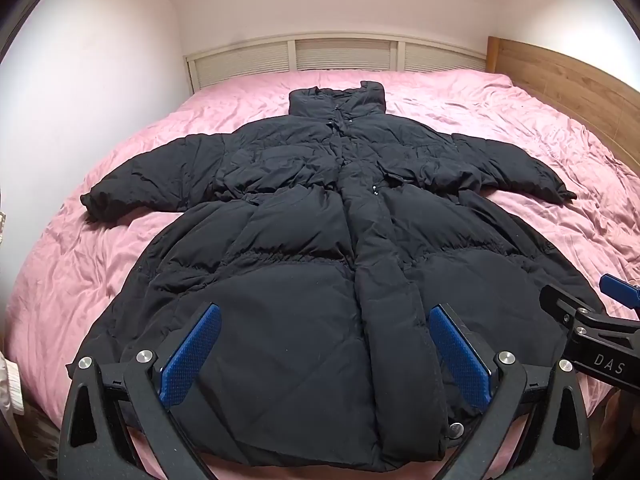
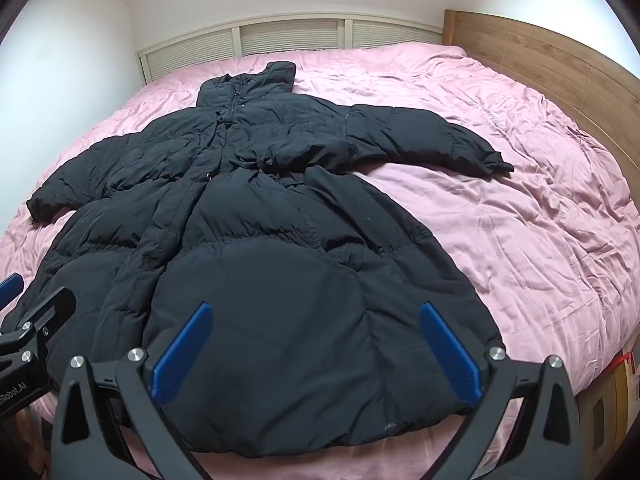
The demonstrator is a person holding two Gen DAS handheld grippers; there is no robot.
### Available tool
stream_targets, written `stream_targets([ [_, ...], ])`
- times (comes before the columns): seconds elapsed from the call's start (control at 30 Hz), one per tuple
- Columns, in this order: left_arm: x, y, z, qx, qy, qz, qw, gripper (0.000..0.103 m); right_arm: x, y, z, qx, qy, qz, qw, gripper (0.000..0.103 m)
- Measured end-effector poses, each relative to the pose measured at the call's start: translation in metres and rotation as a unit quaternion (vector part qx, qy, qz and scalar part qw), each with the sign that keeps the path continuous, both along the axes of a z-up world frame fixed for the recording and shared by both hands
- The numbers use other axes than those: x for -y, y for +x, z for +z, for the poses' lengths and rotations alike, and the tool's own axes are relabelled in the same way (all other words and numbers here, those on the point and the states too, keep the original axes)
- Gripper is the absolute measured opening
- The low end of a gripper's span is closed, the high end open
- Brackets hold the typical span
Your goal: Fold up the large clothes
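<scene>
Black puffer coat (image 1: 320,240) lies flat, front up, zipped, on the pink bed (image 1: 100,248). Collar sits upper centre of frame, hem at the bottom edge, sleeves spread out to both sides. Left gripper (image 1: 325,350) hangs over the hem, fingers (image 1: 192,356) spread wide, holding nothing. Right gripper (image 2: 316,348) is the same, spread and empty, over the hem's right half.

Risks, as I judge them:
- Thick slick padding: a shallow pinch likely catches only the top layer, so the fold drags unevenly.
- Trapped air will probably spring folds back open.
- Hem is near the bed edge; a pull toward the camera could slide the coat off.
</scene>
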State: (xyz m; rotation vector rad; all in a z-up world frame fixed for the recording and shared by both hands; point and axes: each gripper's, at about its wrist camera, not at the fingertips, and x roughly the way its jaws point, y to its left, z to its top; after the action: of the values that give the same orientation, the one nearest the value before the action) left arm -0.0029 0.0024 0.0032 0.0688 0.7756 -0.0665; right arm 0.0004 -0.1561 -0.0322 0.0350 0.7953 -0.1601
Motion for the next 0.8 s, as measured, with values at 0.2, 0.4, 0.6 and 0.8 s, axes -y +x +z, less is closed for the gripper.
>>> stream_targets([
  [0.2, 0.001, -0.002, -0.001, -0.002, -0.001, -0.002, 1.0000, 0.102, 0.002, 0.002, -0.001, 0.000, 0.000, 0.000, 1.000, 0.103],
  [0.4, -0.002, -0.001, 0.001, -0.002, 0.002, 0.001, 1.0000, 0.102, 0.003, 0.002, 0.000, 0.002, 0.000, -0.001, 1.000, 0.103],
  [0.6, -0.006, -0.001, 0.005, 0.001, 0.003, 0.002, 1.0000, 0.102, 0.003, 0.002, -0.001, 0.002, 0.002, 0.000, 1.000, 0.103],
  [0.8, -0.009, -0.002, 0.009, 0.008, 0.006, 0.009, 0.9999, 0.102, 0.005, 0.000, -0.001, 0.003, 0.002, 0.001, 1.000, 0.103],
])
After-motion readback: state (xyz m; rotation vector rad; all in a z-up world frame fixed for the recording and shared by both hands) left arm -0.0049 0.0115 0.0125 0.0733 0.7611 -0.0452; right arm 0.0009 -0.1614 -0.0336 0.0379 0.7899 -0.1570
